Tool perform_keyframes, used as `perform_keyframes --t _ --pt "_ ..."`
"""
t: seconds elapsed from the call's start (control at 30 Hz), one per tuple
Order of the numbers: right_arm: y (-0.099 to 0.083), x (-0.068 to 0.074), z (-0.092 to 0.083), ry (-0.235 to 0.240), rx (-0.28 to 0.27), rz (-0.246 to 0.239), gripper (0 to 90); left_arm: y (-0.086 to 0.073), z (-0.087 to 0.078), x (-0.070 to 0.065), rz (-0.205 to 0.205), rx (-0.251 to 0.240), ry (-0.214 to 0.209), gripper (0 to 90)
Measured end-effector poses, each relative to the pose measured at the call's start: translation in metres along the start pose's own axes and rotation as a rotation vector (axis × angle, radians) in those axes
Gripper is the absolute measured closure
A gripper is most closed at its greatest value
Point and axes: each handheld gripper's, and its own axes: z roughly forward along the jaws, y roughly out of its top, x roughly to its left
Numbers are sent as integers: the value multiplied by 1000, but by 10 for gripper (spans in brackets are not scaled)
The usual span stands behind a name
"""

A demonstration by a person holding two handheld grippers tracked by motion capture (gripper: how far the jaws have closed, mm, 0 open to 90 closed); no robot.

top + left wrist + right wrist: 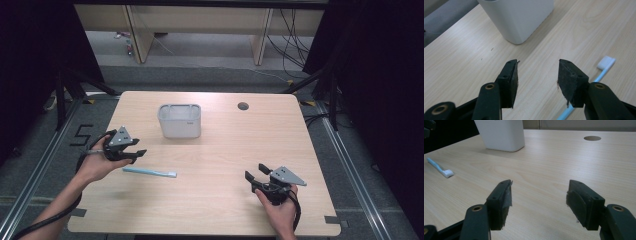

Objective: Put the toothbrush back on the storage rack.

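High view: the table [210,200] is pale wood with rounded corners, and a small round hole [243,106] sits near its far edge; a white bin [179,120] stands upright on the far half, left of the hole; the 2 grippers lie well apart at the near corners. The left gripper [134,152] is in the person's left hand [95,165], its jaws apart with nothing between them, pointing right toward the middle; the right gripper [256,175] is in the right hand [280,207], jaws apart on nothing, over bare wood. A light blue toothbrush [149,172] lies flat on the table just beside the left gripper, on its near side, white head to the right; in the left gripper view its handle [584,97] passes under the right-hand jaw, untouched.
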Motion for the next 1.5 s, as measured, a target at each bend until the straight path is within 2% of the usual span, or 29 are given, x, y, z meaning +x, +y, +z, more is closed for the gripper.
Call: perform_keyframes --t 0.1,0.2,0.23,0.27,0.3,0.33,0.37,0.4,0.43,0.5,0.53,0.63,0.67,0.7,0.73,0.77,0.8,0.83,0.87,1.07,1.1,1.13,1.17,1.2,1.23,1.3,1.37,1.47,1.5 --pt "0 -2 1 11 -2 -14 369 3 1 5 51 65 -29 513" --pt "1 -2 -2 -14 9 -15 367 8 3 8 72 105 -62 516" --pt "0 -4 -1 -12 -8 -30 366 9 5 7 78 112 -76 517" --pt "1 -4 -2 -15 9 -31 367 12 7 6 101 143 -104 518" --pt "1 -4 -1 -16 1 -38 367 12 7 6 101 143 -104 519" --pt "0 -2 0 -6 5 -10 367 13 7 6 129 170 -118 519" --pt "0 -2 0 -6 5 -10 367 14 8 4 139 184 -129 519" --pt "0 -1 0 -6 7 -7 367 16 9 3 175 218 -152 519" --pt "0 -1 0 -6 7 -7 367 17 10 1 187 232 -164 519" --pt "0 -1 0 -16 8 -4 365 20 13 -3 231 301 -218 520" --pt "0 -1 0 -16 8 -4 365 20 13 -3 231 301 -218 521" --pt "1 -3 -1 -16 2 -30 363 21 18 -8 275 373 -252 526" --pt "1 -4 -1 -16 -1 -37 363 20 20 -11 265 384 -259 525" --pt "0 -3 0 -3 -3 -29 363 21 23 -13 296 430 -278 524" --pt "0 -3 0 -3 -3 -29 363 21 23 -13 296 430 -278 527" --pt "0 -4 0 -15 -3 -41 363 21 24 -14 319 449 -286 527" --pt "0 -3 0 1 -5 -34 363 21 27 -16 333 464 -296 530" --pt "0 -2 0 -3 -13 -21 362 21 29 -17 335 477 -306 536" --pt "0 -3 0 -4 -16 -33 361 21 32 -18 347 487 -323 544" --pt "0 -2 1 -2 -10 -23 359 22 41 -16 383 526 -363 590" --pt "0 -3 0 -14 -22 -49 357 22 42 -16 389 531 -366 602" --pt "0 -3 0 -14 -25 -47 357 23 43 -16 401 541 -369 608" --pt "0 -3 0 -20 -21 -51 356 24 45 -16 433 555 -372 613" --pt "0 -4 -1 -24 -13 -50 355 25 47 -17 447 565 -376 618" --pt "-1 -2 0 1 -9 -12 353 26 48 -18 454 575 -381 622" --pt "0 -4 -1 -3 -7 -30 352 28 50 -19 468 594 -393 624" --pt "-1 -3 -1 3 -7 -5 351 31 52 -20 489 609 -398 638" --pt "0 -4 -2 -11 -7 -29 351 33 55 -23 507 619 -416 650" --pt "-1 -3 -1 -4 -2 -9 351 33 56 -23 520 625 -423 655"
